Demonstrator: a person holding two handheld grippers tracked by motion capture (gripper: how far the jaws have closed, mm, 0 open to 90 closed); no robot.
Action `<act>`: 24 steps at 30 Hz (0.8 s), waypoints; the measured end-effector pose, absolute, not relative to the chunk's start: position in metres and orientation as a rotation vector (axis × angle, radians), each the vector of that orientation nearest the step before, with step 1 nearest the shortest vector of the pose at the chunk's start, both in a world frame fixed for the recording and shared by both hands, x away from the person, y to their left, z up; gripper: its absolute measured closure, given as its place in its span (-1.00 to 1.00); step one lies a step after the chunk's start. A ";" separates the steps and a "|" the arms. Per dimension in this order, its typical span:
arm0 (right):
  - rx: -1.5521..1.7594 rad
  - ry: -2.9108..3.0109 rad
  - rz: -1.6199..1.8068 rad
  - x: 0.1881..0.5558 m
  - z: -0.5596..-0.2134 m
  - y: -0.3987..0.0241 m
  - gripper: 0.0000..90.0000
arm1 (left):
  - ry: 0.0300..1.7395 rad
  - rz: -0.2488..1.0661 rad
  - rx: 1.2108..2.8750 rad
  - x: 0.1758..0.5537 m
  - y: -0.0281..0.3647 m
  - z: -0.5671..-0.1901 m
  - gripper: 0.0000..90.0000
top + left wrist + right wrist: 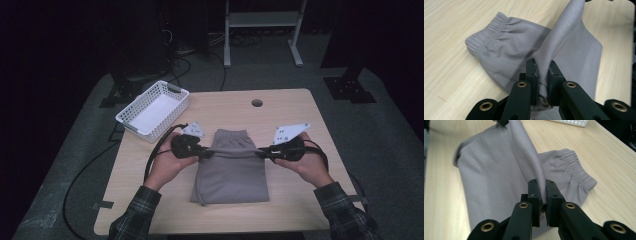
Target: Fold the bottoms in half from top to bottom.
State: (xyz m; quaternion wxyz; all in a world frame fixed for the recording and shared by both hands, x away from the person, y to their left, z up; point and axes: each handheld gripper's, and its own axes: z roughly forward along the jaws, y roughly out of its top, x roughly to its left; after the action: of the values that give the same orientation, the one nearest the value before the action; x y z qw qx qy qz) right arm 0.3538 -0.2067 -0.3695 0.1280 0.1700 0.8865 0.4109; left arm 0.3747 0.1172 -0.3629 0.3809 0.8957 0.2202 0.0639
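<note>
Grey shorts (231,172) with an elastic waistband lie on the wooden table (290,200), waistband at the far end. My left gripper (206,153) is shut on the cloth at the left side of the shorts (564,47), a fold pinched between its pads. My right gripper (261,151) is shut on the right side of the shorts (499,170). Between the two grippers a taut ridge of fabric is lifted above the table. The rest of the garment hangs down onto the tabletop, and a drawstring trails at the near left corner.
A white slotted basket (126,116) stands at the table's far left corner, overhanging the edge. A round hole (257,103) is in the tabletop at the far side. Cables run over the floor at the left. A metal stand (262,20) is beyond the table.
</note>
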 end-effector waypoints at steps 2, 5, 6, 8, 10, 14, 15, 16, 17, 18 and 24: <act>0.512 2.581 1.196 0.360 -0.370 -0.207 0.85 | 0.573 0.168 2.288 0.381 0.116 -0.364 0.82; 0.543 2.584 1.184 0.371 -0.374 -0.206 0.85 | 0.593 0.166 2.292 0.393 0.115 -0.368 0.81; 0.551 2.583 1.184 0.374 -0.375 -0.206 0.85 | 0.602 0.164 2.289 0.397 0.114 -0.370 0.81; 0.579 2.590 1.179 0.383 -0.378 -0.206 0.85 | 0.619 0.155 2.288 0.405 0.113 -0.375 0.80; 0.605 2.597 1.160 0.391 -0.383 -0.205 0.85 | 0.637 0.147 2.291 0.413 0.112 -0.381 0.80; 0.649 2.612 1.127 0.407 -0.395 -0.202 0.85 | 0.684 0.133 2.292 0.428 0.110 -0.395 0.78; 0.657 2.615 1.123 0.411 -0.399 -0.201 0.85 | 0.688 0.133 2.300 0.431 0.109 -0.398 0.78; 0.671 2.617 1.114 0.414 -0.402 -0.200 0.85 | 0.699 0.128 2.303 0.434 0.109 -0.402 0.77; 0.680 2.624 1.108 0.417 -0.405 -0.200 0.84 | 0.707 0.127 2.300 0.437 0.108 -0.405 0.77; 0.685 2.626 1.103 0.420 -0.408 -0.199 0.84 | 0.716 0.126 2.304 0.440 0.108 -0.409 0.76; 0.737 2.633 1.081 0.431 -0.422 -0.196 0.84 | 0.756 0.112 2.310 0.452 0.107 -0.424 0.73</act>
State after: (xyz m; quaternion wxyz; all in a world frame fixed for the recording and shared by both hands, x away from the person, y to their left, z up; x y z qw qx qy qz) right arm 0.4309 -0.1960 -0.4224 0.1005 0.2494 0.8910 0.3659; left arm 0.4524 0.1069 -0.4239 0.3469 0.8904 0.2916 0.0430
